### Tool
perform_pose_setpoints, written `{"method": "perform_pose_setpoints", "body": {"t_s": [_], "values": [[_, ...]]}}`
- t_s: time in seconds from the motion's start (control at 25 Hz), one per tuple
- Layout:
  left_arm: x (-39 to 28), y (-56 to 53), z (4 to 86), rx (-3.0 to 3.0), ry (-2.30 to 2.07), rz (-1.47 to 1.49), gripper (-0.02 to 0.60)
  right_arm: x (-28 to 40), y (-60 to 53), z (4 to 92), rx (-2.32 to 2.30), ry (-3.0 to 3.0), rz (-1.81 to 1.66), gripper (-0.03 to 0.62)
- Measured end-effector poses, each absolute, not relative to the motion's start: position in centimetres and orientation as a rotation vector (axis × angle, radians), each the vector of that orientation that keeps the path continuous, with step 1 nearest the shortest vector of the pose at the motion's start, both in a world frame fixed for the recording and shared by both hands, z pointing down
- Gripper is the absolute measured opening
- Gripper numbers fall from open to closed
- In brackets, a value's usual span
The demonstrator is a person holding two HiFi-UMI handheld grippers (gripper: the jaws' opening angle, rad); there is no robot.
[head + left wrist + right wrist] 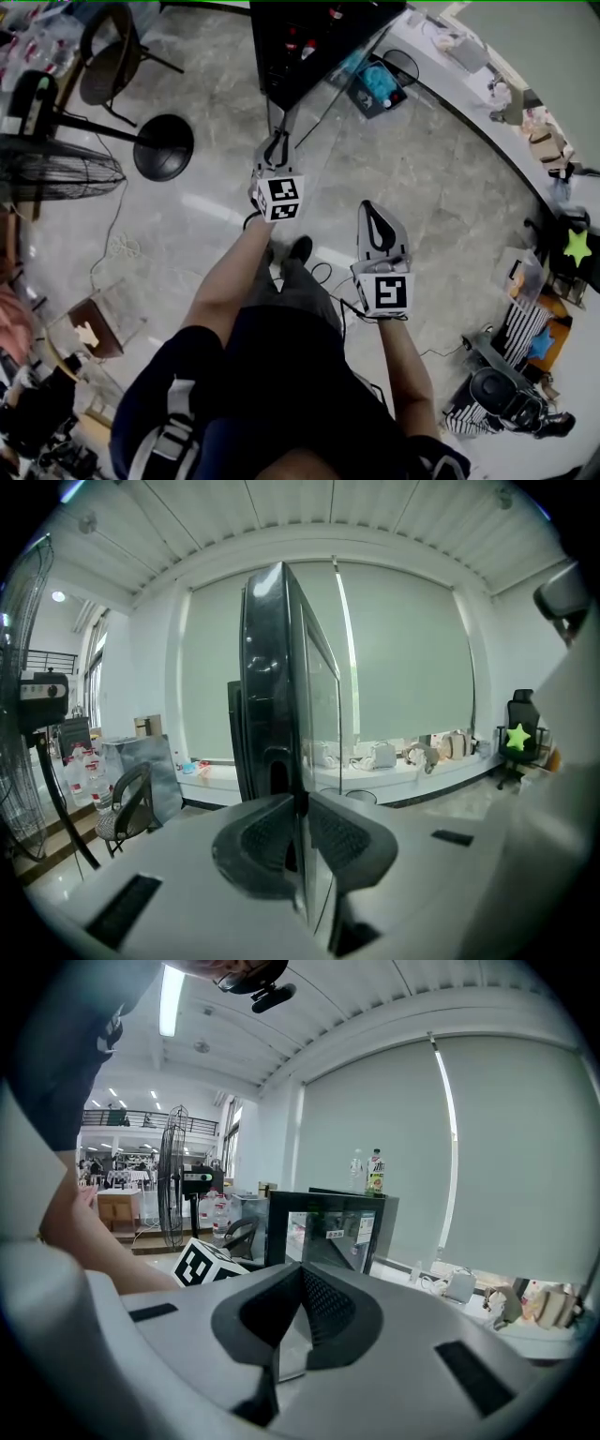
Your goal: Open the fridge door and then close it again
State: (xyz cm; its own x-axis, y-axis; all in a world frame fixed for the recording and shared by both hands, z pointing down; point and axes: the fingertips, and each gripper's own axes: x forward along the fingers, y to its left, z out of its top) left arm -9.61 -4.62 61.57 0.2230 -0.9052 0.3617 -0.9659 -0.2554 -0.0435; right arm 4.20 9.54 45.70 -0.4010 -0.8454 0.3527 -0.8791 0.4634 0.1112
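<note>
While the left gripper (302,829) is clamping the free edge of the door (272,686), which is standing out from the fridge (328,1227), the right gripper (302,1297) is idling closed (empty) before the fridge. The swing is probably underway, and the next move is following the hinge arc without slipping.

The open door (277,667) stands edge-on ahead, with bare floor (441,187) to its right as far as the counter (464,80). On its left, a fan (56,173) and a chair (108,61) crowd the way.
</note>
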Motion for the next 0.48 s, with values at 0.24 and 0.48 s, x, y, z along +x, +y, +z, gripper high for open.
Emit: {"method": "perform_pose_setpoints", "body": {"t_s": [0.24, 0.48], "values": [[-6.7, -2.5, 61.7, 2.335, -1.769, 0.488, 0.06, 6.5, 10.5, 45.7, 1.466, -2.354, 0.132, 0.02], [-3.7, -1.1, 61.4, 2.382, -1.743, 0.498, 0.057, 8.6, 11.1, 45.3, 1.507, -2.355, 0.115, 0.02]]}}
